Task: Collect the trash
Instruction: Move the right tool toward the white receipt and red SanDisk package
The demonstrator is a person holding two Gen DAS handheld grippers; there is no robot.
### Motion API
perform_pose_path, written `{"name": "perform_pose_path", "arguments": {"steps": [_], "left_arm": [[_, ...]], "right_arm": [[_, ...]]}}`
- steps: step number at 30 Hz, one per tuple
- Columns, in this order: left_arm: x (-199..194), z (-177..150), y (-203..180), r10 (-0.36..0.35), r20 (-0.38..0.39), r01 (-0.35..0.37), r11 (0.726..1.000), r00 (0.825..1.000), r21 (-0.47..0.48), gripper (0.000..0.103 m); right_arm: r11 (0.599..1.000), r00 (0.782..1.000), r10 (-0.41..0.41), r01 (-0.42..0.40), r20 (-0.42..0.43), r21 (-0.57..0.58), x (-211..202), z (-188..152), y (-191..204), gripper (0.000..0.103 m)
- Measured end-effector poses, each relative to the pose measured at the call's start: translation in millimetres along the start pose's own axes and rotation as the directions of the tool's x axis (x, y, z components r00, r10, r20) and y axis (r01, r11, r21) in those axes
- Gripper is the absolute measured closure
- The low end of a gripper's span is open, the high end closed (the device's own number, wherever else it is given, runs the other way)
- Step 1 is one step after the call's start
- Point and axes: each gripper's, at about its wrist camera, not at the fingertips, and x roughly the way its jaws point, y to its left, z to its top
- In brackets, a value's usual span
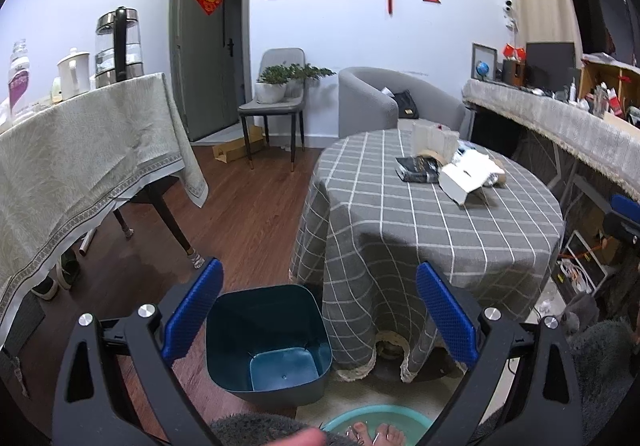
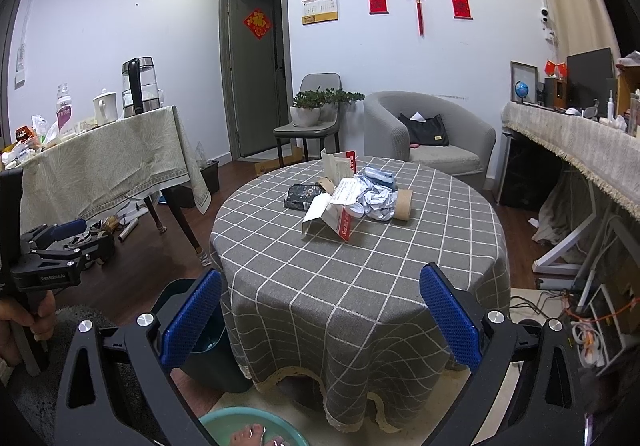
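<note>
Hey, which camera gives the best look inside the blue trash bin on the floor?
The left wrist view. It looks down into the blue trash bin, showing its open mouth and bare bottom beside the round table. In the right wrist view the bin sits mostly hidden behind the right tongs' blue pad.
</note>
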Motion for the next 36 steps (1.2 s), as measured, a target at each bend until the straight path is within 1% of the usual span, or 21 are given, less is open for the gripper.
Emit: {"name": "perform_pose_path", "arguments": {"steps": [2, 4, 7, 8, 9, 10, 11, 13, 15, 19, 25, 29, 31, 35, 36], "left_arm": [[-1.5, 2.8, 0.9, -0.004, 0.009, 0.004, 1.0, 1.0, -0.008, 0.004], [-1.4, 5.0, -0.2, -0.005, 0.019, 0.005, 1.0, 1.0, -0.012, 0.005], [2.0, 8.6, -2.4, -0.022, 0.021, 0.023, 1.0, 1.0, -0.011, 0.007], [4.4, 10.1, -3.4, -0.026, 0.017, 0.026, 1.0, 1.0, -0.01, 0.008], [7.8, 12.1, -4.1, -0.029, 0.01, 0.029, 1.0, 1.0, -0.01, 0.013], [11.1, 13.6, -4.1, -0.031, 0.003, 0.031, 0.999, 1.0, -0.01, 0.016], [14.2, 15.2, -3.8, -0.031, -0.002, 0.031, 0.999, 1.0, -0.013, 0.016], [20.8, 19.4, -3.3, -0.042, -0.007, 0.042, 0.999, 0.999, -0.022, 0.02], [27.5, 23.2, -2.1, -0.051, -0.015, 0.05, 0.998, 0.999, -0.033, 0.022], [43.6, 31.3, -1.2, -0.069, -0.031, 0.067, 0.996, 0.997, -0.054, 0.027], [74.0, 42.3, -2.4, -0.085, -0.062, 0.081, 0.995, 0.994, -0.057, 0.03], [93.9, 47.6, -2.7, -0.106, -0.075, 0.101, 0.992, 0.992, -0.069, 0.032], [103.8, 50.8, -5.0, -0.112, -0.082, 0.107, 0.992, 0.99, -0.062, 0.035], [122.0, 61.1, -14.1, -0.13, -0.085, 0.128, 0.991, 0.988, -0.027, 0.035], [127.2, 65.9, -17.3, -0.138, -0.084, 0.137, 0.99, 0.987, -0.022, 0.035]], "right_arm": [[1.0, 1.0, -0.007, 0.007, -0.009, -0.007, 1.6, 4.7, 1.9, 0.003], [1.0, 1.0, 0.005, -0.005, -0.011, 0.007, 6.9, 3.9, 1.4, 0.005], [0.999, 0.999, 0.032, -0.032, -0.02, 0.033, 12.1, 8.3, 0.3, 0.013], [0.998, 0.999, 0.045, -0.044, -0.027, 0.042, 16.3, 9.3, -1.1, 0.017], [0.998, 0.998, 0.051, -0.05, -0.039, 0.048, 20.6, 10.6, -1.9, 0.02], [0.997, 0.997, 0.06, -0.057, -0.046, 0.054, 24.2, 11.8, -2.6, 0.022], [0.996, 0.996, 0.071, -0.068, -0.05, 0.061, 28.0, 13.9, -3.5, 0.024], [0.995, 0.995, 0.078, -0.074, -0.062, 0.071, 36.8, 17.9, -5.2, 0.027], [0.994, 0.993, 0.082, -0.075, -0.08, 0.078, 47.2, 21.7, -6.4, 0.035], [0.991, 0.99, 0.089, -0.076, -0.113, 0.109, 71.9, 26.3, -12.8, 0.037], [0.979, 0.985, 0.113, -0.087, -0.133, 0.186, 103.0, 31.7, -24.6, 0.038], [0.972, 0.982, 0.121, -0.088, -0.145, 0.218, 127.5, 36.4, -31.8, 0.042], [0.969, 0.981, 0.127, -0.091, -0.149, 0.228, 137.9, 39.1, -33.5, 0.043], [0.963, 0.98, 0.131, -0.089, -0.152, 0.254, 158.5, 48.2, -37.5, 0.045], [0.961, 0.978, 0.128, -0.082, -0.163, 0.264, 165.6, 50.6, -38.7, 0.047]]}}
